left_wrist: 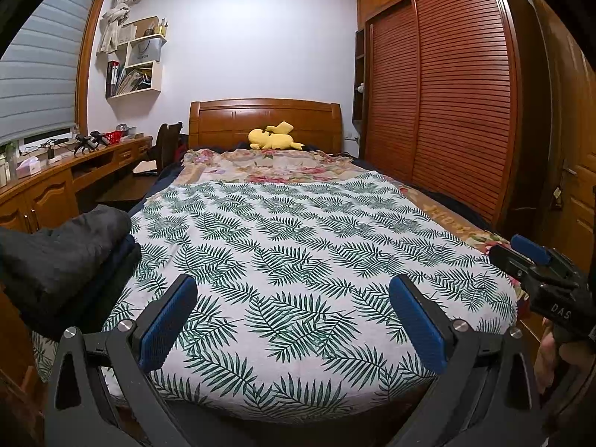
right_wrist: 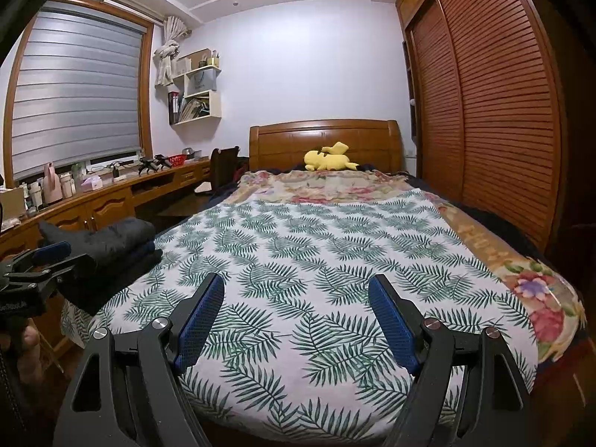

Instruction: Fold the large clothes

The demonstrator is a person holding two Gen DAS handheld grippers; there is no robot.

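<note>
- The bed (left_wrist: 439, 223), under a fern-print sheet, carries dark folded clothes (left_wrist: 63, 257) stacked at its front left corner.
- Left tool (left_wrist: 294, 320) and right tool (right_wrist: 298, 320) hover over the front edge, fingers apart, holding nothing.
- Judged step: between garments; next calls for fetching another.

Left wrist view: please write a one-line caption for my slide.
Open left gripper above a leaf-print sheet on the bed, dark folded clothes at left, right gripper at right.
</note>
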